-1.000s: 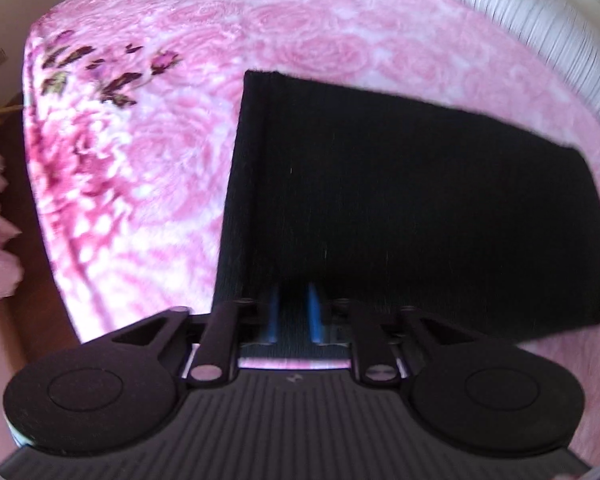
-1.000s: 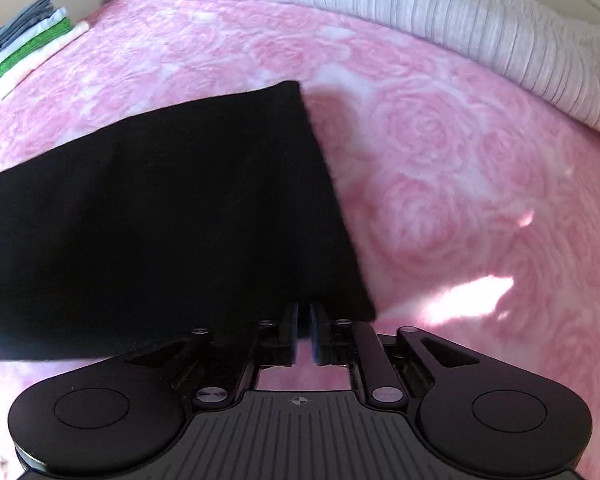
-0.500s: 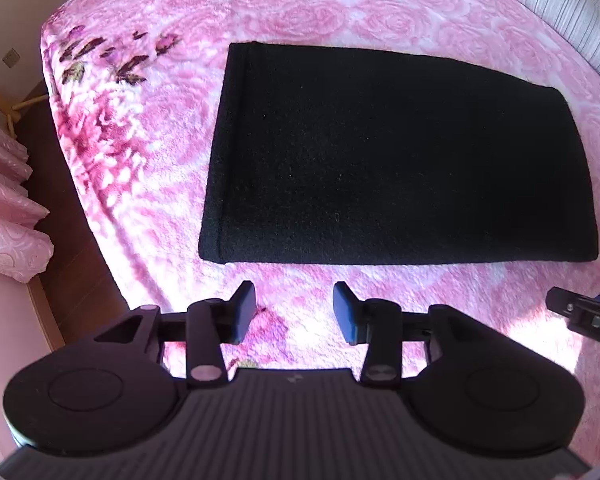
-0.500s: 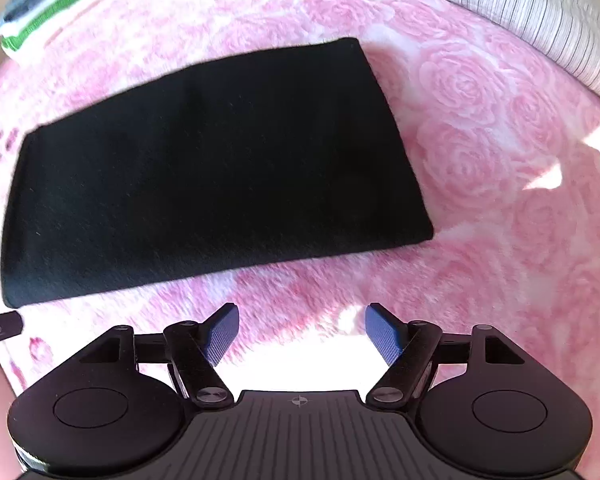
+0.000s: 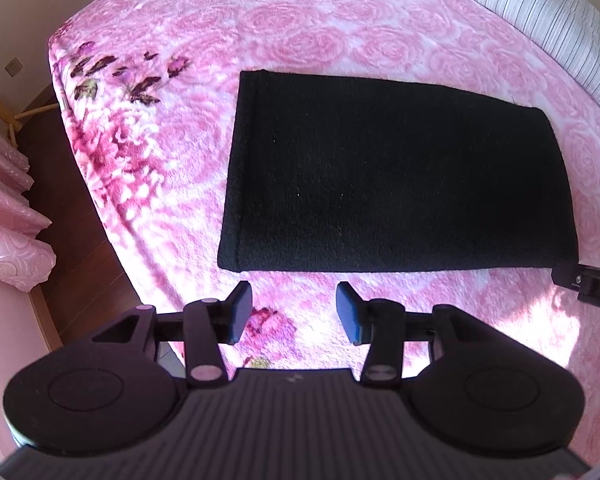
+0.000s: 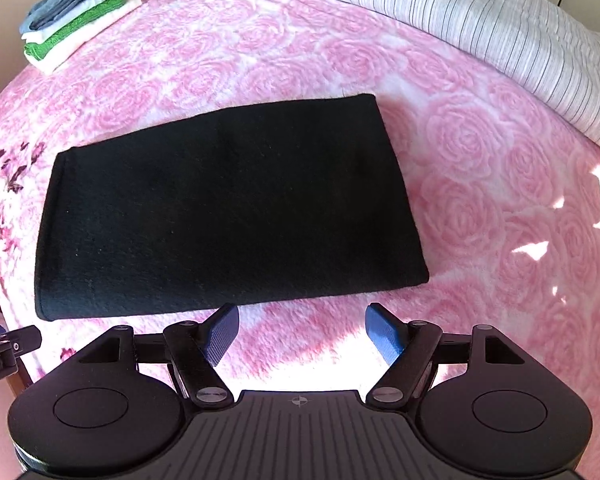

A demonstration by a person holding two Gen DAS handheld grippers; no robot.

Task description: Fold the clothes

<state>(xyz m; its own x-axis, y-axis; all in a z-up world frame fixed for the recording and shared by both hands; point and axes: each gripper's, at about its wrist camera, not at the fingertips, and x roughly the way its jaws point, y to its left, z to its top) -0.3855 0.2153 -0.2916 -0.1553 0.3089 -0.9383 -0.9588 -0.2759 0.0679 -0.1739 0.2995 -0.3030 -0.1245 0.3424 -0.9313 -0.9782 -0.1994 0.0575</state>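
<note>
A black knitted garment [image 5: 396, 176] lies folded into a flat rectangle on the pink rose blanket [image 5: 300, 40]; it also fills the middle of the right wrist view [image 6: 228, 208]. My left gripper [image 5: 294, 312] hovers above the blanket just in front of the garment's near edge, its jaws opening with nothing between them. My right gripper [image 6: 302, 334] hangs above the near edge toward the garment's right end, open wide and empty. Neither gripper touches the cloth.
A stack of folded clothes [image 6: 70, 28], blue, white and green, sits at the far left corner of the bed. A striped grey duvet [image 6: 460, 20] runs along the far side. The bed's left edge drops to a dark wooden floor [image 5: 72, 248] beside pink curtains [image 5: 8, 232].
Both grippers let go of the garment's near edge, opened and rose. The black garment now lies flat on the blanket, seen from higher up.
</note>
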